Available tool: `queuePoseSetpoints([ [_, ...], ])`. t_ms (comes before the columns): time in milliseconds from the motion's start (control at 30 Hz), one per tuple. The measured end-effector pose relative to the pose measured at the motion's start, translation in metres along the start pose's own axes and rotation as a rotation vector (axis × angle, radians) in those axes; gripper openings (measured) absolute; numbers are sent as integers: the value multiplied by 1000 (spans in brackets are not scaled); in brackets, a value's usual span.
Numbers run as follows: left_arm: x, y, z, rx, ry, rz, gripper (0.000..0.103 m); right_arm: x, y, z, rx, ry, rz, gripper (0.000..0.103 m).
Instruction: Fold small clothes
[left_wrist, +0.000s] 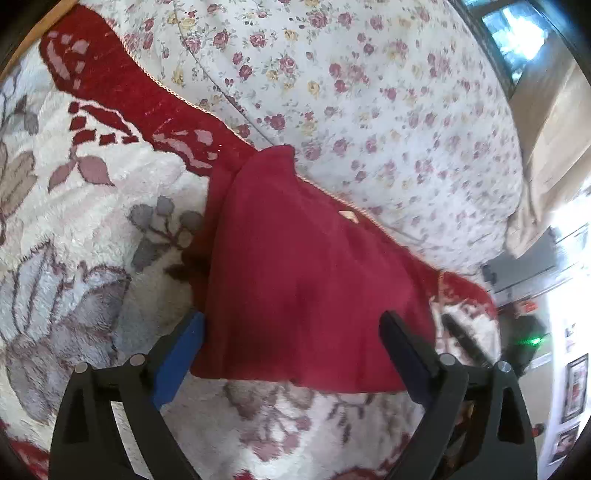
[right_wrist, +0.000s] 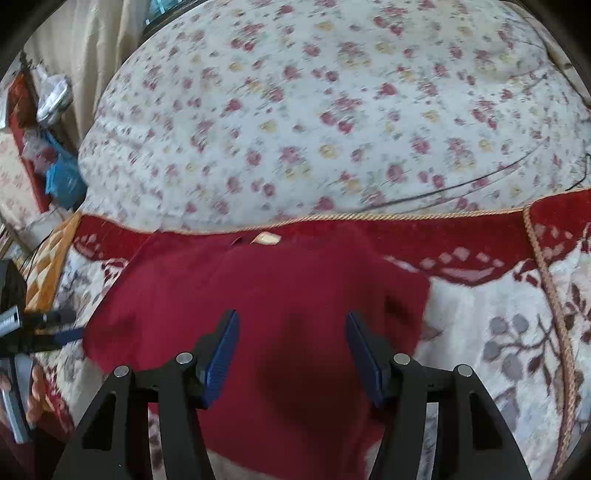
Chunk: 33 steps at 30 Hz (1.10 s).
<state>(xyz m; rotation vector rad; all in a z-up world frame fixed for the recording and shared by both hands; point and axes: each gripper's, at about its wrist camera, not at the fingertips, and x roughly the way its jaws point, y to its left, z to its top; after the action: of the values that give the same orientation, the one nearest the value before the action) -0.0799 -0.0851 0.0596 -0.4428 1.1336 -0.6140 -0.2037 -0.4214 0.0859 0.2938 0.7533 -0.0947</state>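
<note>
A small dark red garment (left_wrist: 295, 266) lies folded on a fluffy white blanket with red borders (left_wrist: 85, 206); a pale label (left_wrist: 349, 215) shows near its far edge. My left gripper (left_wrist: 291, 321) hovers over the garment's near edge, jaws wide apart, nothing between the pads. In the right wrist view the same red garment (right_wrist: 258, 291) spreads under my right gripper (right_wrist: 291, 317), whose blue pads (right_wrist: 221, 354) stand apart above the cloth without pinching it. The label (right_wrist: 266, 238) lies at the garment's far edge.
Beyond the blanket's corded red border (right_wrist: 406, 229) stretches a white bedspread with small roses (right_wrist: 314, 122). A thin dark cable (right_wrist: 461, 184) crosses it. Clutter and a curtain (right_wrist: 55, 110) stand at the left; the other gripper (right_wrist: 22, 325) shows at the left edge.
</note>
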Motion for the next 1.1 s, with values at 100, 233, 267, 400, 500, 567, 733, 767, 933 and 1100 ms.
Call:
queuePoseSetpoints([
  [100, -4, 3, 2, -33, 1, -50, 98, -1, 10, -4, -12, 5, 18, 64],
  [233, -9, 1, 3, -28, 0, -74, 101, -2, 23, -6, -40, 11, 27, 64],
  [267, -10, 1, 3, -26, 1, -79, 101, -1, 26, -6, -48, 12, 28, 64],
  [400, -14, -4, 2, -9, 4, -103, 101, -1, 35, -7, -59, 17, 44, 64],
  [500, -15, -7, 1, 2, 16, -107, 102, -1, 40, -8, -65, 19, 50, 64],
  [567, -15, -9, 1, 11, 21, -105, 102, -2, 43, -9, -70, 21, 52, 64],
  [733, -15, -11, 1, 27, 38, -86, 102, -2, 47, -10, -76, 24, 58, 66],
  [767, -16, -12, 0, 32, 33, -77, 102, -2, 47, -11, -75, 25, 59, 66],
  [933, -16, -16, -1, 69, 23, -17, 102, 1, 50, -15, -71, 42, 68, 67],
  [1100, -17, -26, -2, 166, -30, 116, 102, 2, 56, -15, -81, 43, 75, 67],
])
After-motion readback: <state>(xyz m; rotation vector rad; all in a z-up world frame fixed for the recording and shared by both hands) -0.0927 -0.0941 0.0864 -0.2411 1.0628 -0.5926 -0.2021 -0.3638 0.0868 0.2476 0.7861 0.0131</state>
